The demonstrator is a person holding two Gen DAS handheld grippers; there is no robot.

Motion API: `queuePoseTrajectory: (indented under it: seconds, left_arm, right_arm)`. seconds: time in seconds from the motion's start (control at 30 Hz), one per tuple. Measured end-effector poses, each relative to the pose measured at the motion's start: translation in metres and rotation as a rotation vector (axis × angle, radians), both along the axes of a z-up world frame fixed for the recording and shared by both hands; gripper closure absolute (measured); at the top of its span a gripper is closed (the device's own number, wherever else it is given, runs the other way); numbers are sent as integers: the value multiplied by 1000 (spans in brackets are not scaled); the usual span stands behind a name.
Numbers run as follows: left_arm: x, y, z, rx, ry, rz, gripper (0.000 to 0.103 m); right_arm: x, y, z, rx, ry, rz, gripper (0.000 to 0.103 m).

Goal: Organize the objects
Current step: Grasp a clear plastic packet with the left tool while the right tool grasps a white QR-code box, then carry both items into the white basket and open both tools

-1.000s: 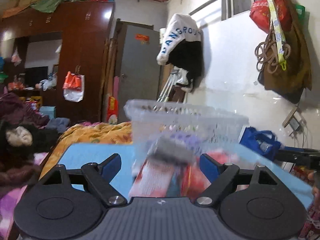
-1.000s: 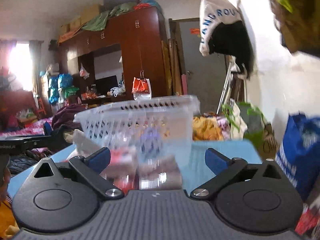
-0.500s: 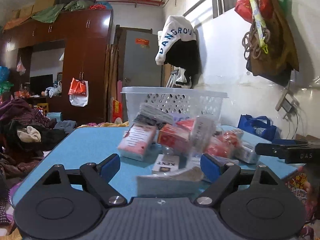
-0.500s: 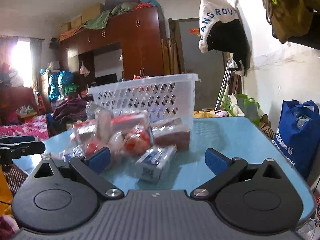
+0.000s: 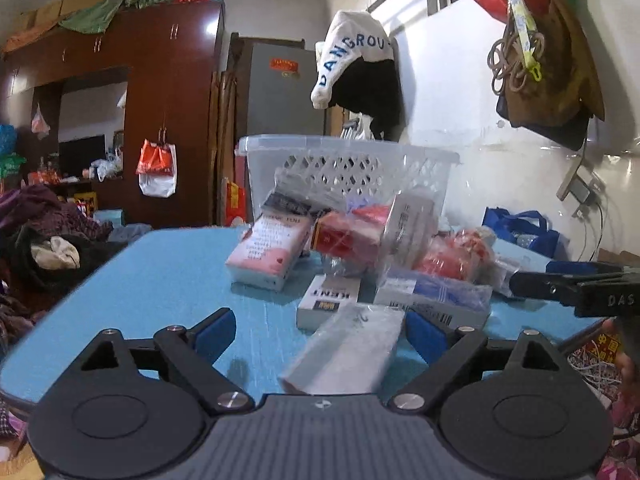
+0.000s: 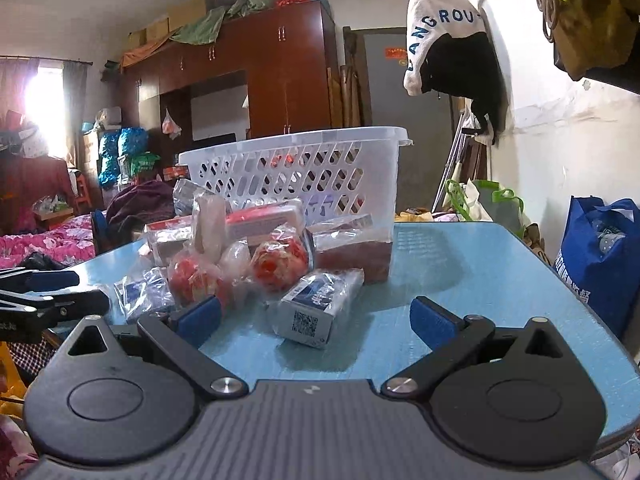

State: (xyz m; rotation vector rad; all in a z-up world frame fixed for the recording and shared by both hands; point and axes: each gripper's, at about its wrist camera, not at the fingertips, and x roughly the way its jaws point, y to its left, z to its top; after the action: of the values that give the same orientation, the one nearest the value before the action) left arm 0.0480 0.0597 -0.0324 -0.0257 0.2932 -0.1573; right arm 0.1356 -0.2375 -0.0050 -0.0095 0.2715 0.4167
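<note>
Both tongs spread, empty: your left gripper (image 5: 316, 330) is nearer the plastic-wrapped grey box (image 5: 345, 350), its long axis toward 1 o'clock.

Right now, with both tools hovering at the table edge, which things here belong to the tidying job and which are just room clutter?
Belongs to the job:
white basket
wrapped packets heaped in front of it
KENT box
pink box
blue table

Just lying about:
blue bag
hanging sweatshirt
wardrobe
clothes pile
</note>
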Motion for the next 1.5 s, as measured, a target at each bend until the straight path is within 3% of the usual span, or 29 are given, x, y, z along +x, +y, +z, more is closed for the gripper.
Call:
queuePoseTrajectory:
  seconds: [0.3, 0.4, 0.57, 0.73, 0.97, 1.3, 1.5]
  left_arm:
    - [-11, -1, -4, 41, -39, -44, 12]
    - [-14, -5, -4, 64, -45, -53, 43]
    - [-10, -4, -4, 57, -28, -74, 60]
    - [-9, 1, -5, 51, -29, -70, 62]
    - [-10, 7, -1, 55, -49, -52, 63]
    - [-4, 29, 17, -16, -86, -6, 63]
    - [10, 37, 30, -56, -95, 4, 63]
  right_arm:
    - [-1, 0, 0, -8, -10, -7, 1]
    - [-1, 2, -1, -14, -12, -11, 5]
    - [0, 10, -2, -52, -23, -18, 24]
    - [5, 12, -5, -81, 4, -17, 55]
    - [-6, -1, 6, -84, -65, -66, 58]
    - [-6, -22, 31, 11, -102, -80, 59]
    - [0, -18, 42, -2, -136, -70, 59]
